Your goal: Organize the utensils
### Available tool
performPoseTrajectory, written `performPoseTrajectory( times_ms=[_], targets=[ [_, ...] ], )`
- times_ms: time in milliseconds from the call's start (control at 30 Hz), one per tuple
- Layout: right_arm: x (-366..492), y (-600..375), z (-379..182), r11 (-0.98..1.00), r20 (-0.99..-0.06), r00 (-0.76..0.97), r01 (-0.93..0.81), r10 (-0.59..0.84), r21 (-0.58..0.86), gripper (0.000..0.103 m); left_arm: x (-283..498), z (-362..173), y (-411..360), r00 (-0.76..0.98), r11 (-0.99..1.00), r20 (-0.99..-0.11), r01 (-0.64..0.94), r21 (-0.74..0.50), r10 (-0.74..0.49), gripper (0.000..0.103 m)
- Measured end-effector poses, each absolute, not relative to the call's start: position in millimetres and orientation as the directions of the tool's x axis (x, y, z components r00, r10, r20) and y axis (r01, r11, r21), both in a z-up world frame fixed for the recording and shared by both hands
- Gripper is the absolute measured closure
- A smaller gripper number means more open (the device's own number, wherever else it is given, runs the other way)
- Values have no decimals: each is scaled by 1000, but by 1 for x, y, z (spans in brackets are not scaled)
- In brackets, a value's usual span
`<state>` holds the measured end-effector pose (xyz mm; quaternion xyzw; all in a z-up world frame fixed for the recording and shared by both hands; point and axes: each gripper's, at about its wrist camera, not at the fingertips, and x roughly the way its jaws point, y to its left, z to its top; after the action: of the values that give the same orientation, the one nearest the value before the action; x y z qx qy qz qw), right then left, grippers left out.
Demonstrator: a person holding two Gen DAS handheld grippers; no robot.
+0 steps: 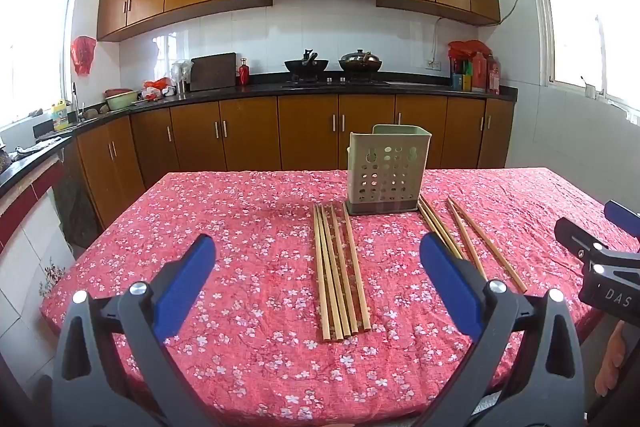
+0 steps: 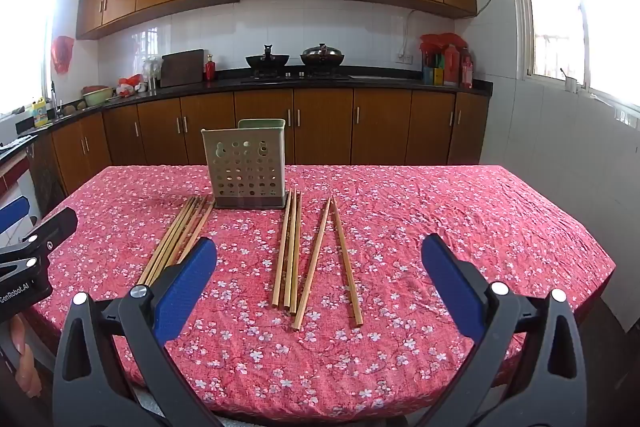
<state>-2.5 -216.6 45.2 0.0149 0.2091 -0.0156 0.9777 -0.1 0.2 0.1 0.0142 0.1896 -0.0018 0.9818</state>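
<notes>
On the left wrist view, the left gripper [image 1: 318, 259] hangs above the near edge of a table covered in a red floral tablecloth [image 1: 240, 211], its blue-padded fingers [image 1: 186, 279] spread wide with nothing between them. A bundle of wooden chopsticks [image 1: 340, 271] lies flat on the cloth between the fingers, pointing toward a pale green perforated utensil holder [image 1: 386, 171] that stands upright further back. More chopsticks [image 1: 476, 243] lie to the right of the holder's base, fanned slightly apart. The right gripper [image 1: 600, 259] shows at the right edge.

Across the right wrist view, the right gripper [image 2: 320, 259] is likewise spread wide and holds nothing. Three chopsticks [image 2: 289, 251] lie close together just right of the utensil holder [image 2: 245, 163], and two more [image 2: 332, 259] form a narrow V beside them. The bundle [image 2: 176, 243] lies left of the holder, partly hidden by the left finger. The left gripper [image 2: 28, 259] appears at the left edge; its opening cannot be judged from here.
</notes>
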Motion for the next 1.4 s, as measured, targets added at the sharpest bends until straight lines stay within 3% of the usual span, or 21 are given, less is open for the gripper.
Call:
performPoseTrajectory(
  times_ms=[1400],
  targets=[
    [-1,-217,43,999,-410,912,36,-22,26,2,1,0,0,926,1000,-378,11,23,-1,4]
  ],
)
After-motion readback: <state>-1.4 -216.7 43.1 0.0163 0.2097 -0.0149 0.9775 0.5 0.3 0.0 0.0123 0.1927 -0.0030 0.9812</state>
